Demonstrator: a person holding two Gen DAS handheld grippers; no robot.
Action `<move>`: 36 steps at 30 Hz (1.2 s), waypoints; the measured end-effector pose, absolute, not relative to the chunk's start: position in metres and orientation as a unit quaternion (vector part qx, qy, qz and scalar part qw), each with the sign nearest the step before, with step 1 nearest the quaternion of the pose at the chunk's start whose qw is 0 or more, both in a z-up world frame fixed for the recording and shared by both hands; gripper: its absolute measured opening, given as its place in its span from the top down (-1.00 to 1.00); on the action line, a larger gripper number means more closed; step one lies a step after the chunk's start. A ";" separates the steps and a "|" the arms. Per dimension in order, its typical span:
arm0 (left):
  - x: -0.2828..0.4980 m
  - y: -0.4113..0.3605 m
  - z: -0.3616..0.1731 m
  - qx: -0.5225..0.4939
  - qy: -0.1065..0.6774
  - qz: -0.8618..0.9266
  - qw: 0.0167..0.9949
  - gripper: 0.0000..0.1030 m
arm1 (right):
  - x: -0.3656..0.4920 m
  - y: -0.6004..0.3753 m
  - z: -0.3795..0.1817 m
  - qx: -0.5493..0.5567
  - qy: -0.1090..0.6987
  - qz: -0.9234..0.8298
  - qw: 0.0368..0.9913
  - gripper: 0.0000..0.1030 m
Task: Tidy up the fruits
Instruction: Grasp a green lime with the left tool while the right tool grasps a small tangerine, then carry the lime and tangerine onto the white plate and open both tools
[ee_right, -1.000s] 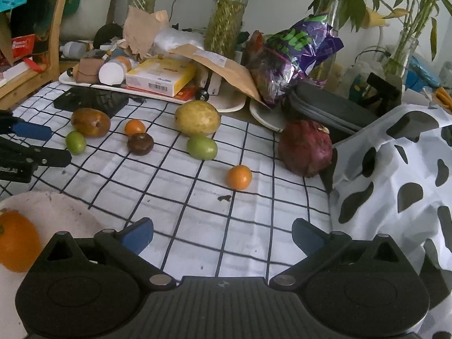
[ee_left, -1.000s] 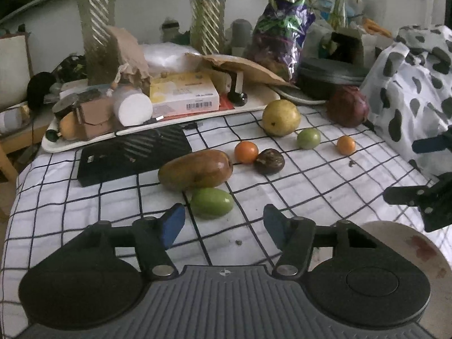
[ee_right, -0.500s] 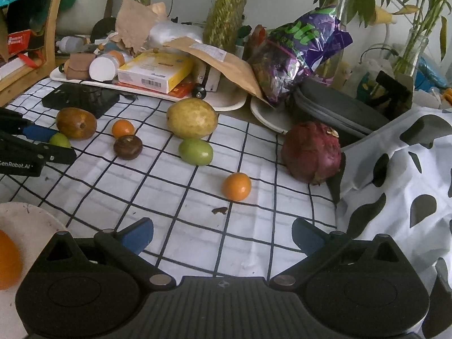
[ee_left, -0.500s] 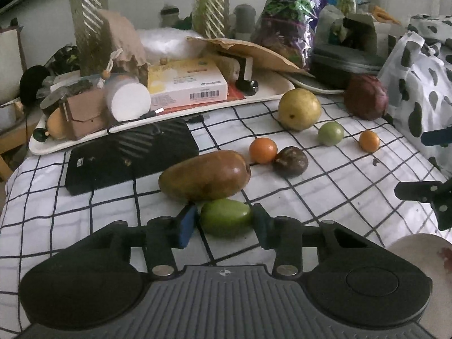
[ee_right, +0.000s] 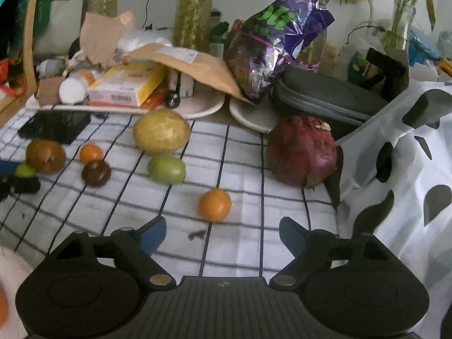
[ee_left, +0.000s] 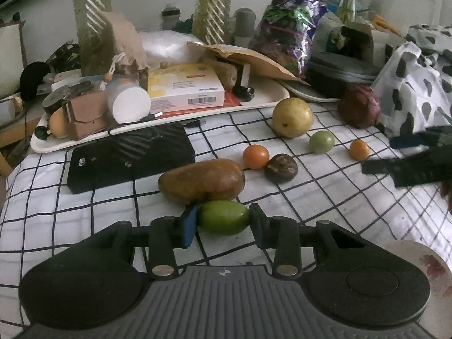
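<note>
My left gripper is shut on an oval green fruit resting on the checked cloth, just in front of a brown mango. In the right wrist view that same gripper and the green fruit sit at the far left. The jaws of my right gripper are closing with nothing between them. A small orange fruit lies just beyond its fingertips. Farther back lie a round green fruit, a yellow fruit, a dark fruit, another orange and a red dragon fruit.
A white plate sits at my near right with stains on it. Behind the fruit stand a cluttered white tray, a black box, a purple bag, a grey case and a cow-patterned bag.
My left gripper moved forward around the green fruit and closed on it. My right gripper came closer to the small orange and its jaws narrowed.
</note>
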State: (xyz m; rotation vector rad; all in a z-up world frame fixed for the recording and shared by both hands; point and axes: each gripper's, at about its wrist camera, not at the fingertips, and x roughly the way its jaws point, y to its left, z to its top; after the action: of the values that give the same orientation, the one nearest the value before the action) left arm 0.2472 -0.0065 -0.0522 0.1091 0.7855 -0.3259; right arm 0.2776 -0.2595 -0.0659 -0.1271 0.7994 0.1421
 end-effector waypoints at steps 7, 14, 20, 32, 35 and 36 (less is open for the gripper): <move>0.246 -0.008 -0.051 0.053 0.379 -0.166 0.909 0.27 | 0.294 -0.261 -0.068 -0.033 0.379 0.088 0.921 -0.23; 0.245 -0.009 -0.051 0.052 0.377 -0.171 0.909 0.27 | 0.309 -0.260 -0.078 -0.019 0.398 0.091 0.913 0.32; 0.242 -0.011 -0.050 0.051 0.374 -0.176 0.909 0.27 | 0.308 -0.264 -0.077 -0.003 0.403 0.087 0.911 0.43; 0.213 -0.008 -0.031 0.035 0.349 -0.186 0.918 0.27 | 0.277 -0.262 -0.056 0.017 0.390 0.135 0.911 0.43; 0.203 -0.007 -0.027 0.031 0.343 -0.189 0.920 0.27 | 0.268 -0.262 -0.052 0.024 0.387 0.139 0.911 0.43; 0.199 -0.007 -0.025 0.029 0.341 -0.189 0.921 0.27 | 0.264 -0.262 -0.050 0.025 0.386 0.140 0.912 0.43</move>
State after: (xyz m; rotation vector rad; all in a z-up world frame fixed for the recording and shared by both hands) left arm 0.1994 -0.0069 -0.0253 0.0588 0.6998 -0.3885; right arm 0.2639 -0.2618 -0.0496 0.0522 0.7948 0.2879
